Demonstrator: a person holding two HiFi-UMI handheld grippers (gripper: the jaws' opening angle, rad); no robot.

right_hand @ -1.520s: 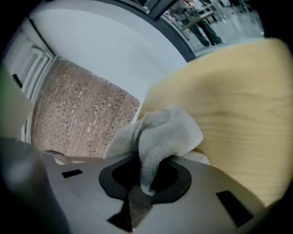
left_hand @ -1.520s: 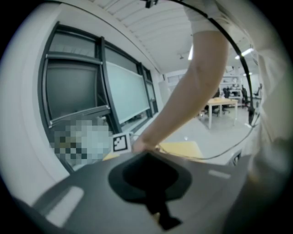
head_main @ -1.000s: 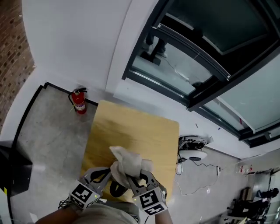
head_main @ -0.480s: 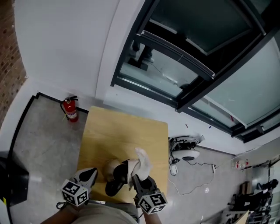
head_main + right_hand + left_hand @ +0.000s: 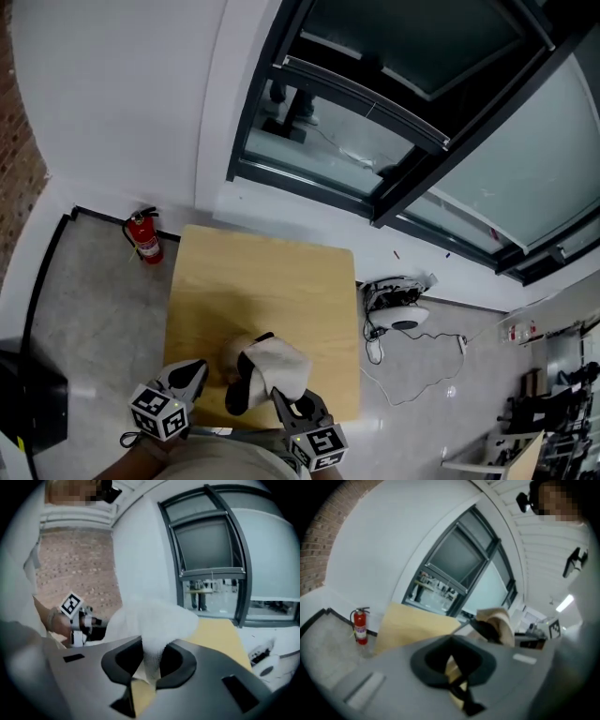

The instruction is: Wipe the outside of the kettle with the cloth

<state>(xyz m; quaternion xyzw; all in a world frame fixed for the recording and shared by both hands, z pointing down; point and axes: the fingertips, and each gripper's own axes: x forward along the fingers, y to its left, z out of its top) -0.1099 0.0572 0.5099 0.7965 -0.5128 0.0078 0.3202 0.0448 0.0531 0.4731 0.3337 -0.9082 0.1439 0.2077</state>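
So compared with a second back, the cloth (image 5: 277, 366) isn't sitting piled on top of the kettle (image 5: 234, 356) anymore. The right gripper (image 5: 286, 397) has dragged it off to the right and brought it back down, and now it's draped over the kettle's right, near side. That claw is clamped tight on a bunched fold of the cloth, pretty much fully closed. The left gripper (image 5: 192, 375) has backed off to the left and sits just beside the kettle, not touching it. Its jaws look drawn together with nothing in them, so I'd guess nothing is steadying the kettle and a hard wipe could push it around. The kettle stands near the near edge of the table (image 5: 272, 281), which is otherwise bare, so nothing blocks the wipe. A fire extinguisher (image 5: 141, 236) is on the floor far left, and cables and some gear (image 5: 398, 309) are off to the right, well apart.
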